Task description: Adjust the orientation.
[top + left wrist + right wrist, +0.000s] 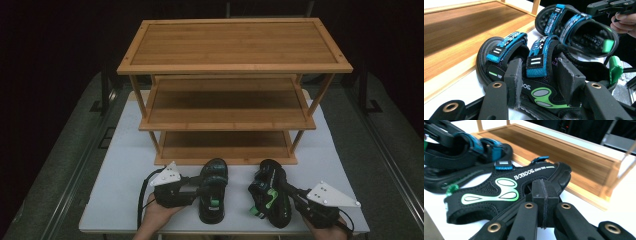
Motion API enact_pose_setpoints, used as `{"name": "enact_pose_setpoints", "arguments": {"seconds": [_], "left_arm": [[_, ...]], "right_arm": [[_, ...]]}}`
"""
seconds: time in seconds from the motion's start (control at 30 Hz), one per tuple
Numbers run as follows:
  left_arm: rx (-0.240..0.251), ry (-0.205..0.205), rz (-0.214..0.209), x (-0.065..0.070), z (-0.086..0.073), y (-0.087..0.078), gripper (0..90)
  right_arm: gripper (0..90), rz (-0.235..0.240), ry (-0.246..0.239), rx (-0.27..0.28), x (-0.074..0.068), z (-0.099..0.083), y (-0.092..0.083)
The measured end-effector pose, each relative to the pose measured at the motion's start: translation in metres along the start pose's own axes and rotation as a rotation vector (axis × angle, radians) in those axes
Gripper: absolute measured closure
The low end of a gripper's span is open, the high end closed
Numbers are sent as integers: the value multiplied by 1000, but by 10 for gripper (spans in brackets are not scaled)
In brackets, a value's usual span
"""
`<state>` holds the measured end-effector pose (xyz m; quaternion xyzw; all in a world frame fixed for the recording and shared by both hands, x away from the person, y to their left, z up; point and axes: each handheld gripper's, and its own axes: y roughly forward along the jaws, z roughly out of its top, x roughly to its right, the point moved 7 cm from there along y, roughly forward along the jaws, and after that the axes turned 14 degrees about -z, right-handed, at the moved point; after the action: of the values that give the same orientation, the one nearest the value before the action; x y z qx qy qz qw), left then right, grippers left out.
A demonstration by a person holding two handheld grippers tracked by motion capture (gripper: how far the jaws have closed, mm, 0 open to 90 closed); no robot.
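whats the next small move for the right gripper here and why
Probably open the right gripper: its pads meet with nothing between them, beside the right sandal lying tilted on the table. The left gripper already straddles the left sandal, before the rack.

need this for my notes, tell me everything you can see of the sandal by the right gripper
The right sandal is black with blue straps, a green heel tab and green-outlined ovals on its side beside white lettering; the material looks like mesh and rubber. It lies tipped on the white table, toe towards the wooden rack, close beside the other sandal. The right gripper meets its side with jaws shut; whether they pinch any of it cannot be told.
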<state>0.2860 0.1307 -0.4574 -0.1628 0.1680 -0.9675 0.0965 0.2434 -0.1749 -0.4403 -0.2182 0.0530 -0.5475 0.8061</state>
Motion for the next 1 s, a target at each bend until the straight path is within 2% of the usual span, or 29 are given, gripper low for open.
{"name": "enact_pose_setpoints", "arguments": {"seconds": [0.2, 0.4, 0.43, 0.47, 0.53, 0.67, 1.0], "left_arm": [[-1, 0, 0, 0, 0, 0, 556], [-1, -1, 0, 0, 0, 0, 556], [-1, -1, 0, 0, 0, 0, 556], [-1, 0, 0, 0, 0, 0, 556], [-1, -1, 1, 0, 0, 0, 556], [1, -2, 1, 0, 0, 0, 556], [-6, 3, 7, 2, 1, 0, 554]], "right_arm": [[897, -50, 19, -39, 11, -9, -3], [897, -60, 44, -59, 16, -15, -5], [897, -96, 29, -70, 18, -17, -5], [897, -107, 27, -79, 20, -19, -5], [897, -98, 71, -84, 25, -22, -5], [896, -110, 105, -104, 33, -30, -7], [851, -127, 141, -101, 39, -34, -10]]}}
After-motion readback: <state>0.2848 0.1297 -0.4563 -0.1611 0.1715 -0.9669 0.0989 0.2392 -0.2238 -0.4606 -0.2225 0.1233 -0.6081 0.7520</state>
